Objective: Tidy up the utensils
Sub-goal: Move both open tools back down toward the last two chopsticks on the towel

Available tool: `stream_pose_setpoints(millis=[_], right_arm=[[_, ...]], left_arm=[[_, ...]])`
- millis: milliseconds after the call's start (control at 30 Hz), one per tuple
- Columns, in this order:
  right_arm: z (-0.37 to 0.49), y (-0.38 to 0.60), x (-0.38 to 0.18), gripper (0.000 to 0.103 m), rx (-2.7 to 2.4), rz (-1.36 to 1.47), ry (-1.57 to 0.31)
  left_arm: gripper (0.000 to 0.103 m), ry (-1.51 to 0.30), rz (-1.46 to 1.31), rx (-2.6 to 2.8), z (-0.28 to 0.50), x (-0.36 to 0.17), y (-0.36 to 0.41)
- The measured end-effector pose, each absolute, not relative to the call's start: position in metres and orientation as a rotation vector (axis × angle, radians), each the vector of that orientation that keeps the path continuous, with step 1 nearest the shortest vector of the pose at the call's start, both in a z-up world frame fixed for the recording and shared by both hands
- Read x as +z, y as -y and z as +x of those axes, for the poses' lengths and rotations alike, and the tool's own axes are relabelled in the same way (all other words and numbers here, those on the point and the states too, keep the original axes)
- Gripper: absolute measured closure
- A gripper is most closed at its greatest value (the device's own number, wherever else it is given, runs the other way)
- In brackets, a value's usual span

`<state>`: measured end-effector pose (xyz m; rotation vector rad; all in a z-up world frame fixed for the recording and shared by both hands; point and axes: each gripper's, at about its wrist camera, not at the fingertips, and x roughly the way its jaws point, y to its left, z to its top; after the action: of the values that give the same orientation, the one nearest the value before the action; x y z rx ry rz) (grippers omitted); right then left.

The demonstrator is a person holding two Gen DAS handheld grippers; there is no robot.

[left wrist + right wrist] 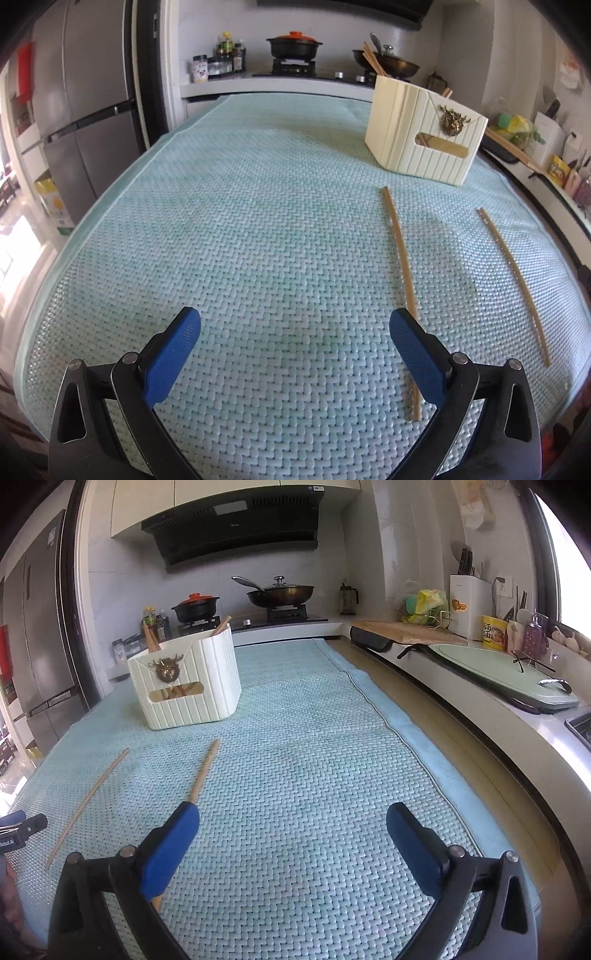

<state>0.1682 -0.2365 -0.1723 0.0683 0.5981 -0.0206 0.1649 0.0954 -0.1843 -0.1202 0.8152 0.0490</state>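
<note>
Left gripper (295, 325): jaws spread above woven mat (229, 258)
Chopsticks (400, 254): two, apart, near cream holder (424, 136)

A home kitchen: stove (280, 614) with wok (280, 592), range hood (236, 539), fridge (85, 110).

"RoboAI" on left gripper (14, 834)

Both wrist views look down and forward, low over the woven mat (258, 221). Both share the white holder (424, 129), at one o'clock left, eleven o'clock right.
</note>
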Motion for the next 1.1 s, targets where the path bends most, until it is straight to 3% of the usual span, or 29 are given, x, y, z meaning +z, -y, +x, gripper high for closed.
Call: stream_pose_setpoints(millis=[567,1100], right_arm=[[0.168,0.206,-0.171,0.0,0.011,-0.043,-0.669],[0.194,0.164,-0.176,0.0,0.12,-0.089,-0.754]], left_arm=[[0.001,-0.821,-0.173,-0.034,0.161,-0.171,-0.088],[0.001,-0.855,0.021,-0.012,0.207,-0.173,-0.044]])
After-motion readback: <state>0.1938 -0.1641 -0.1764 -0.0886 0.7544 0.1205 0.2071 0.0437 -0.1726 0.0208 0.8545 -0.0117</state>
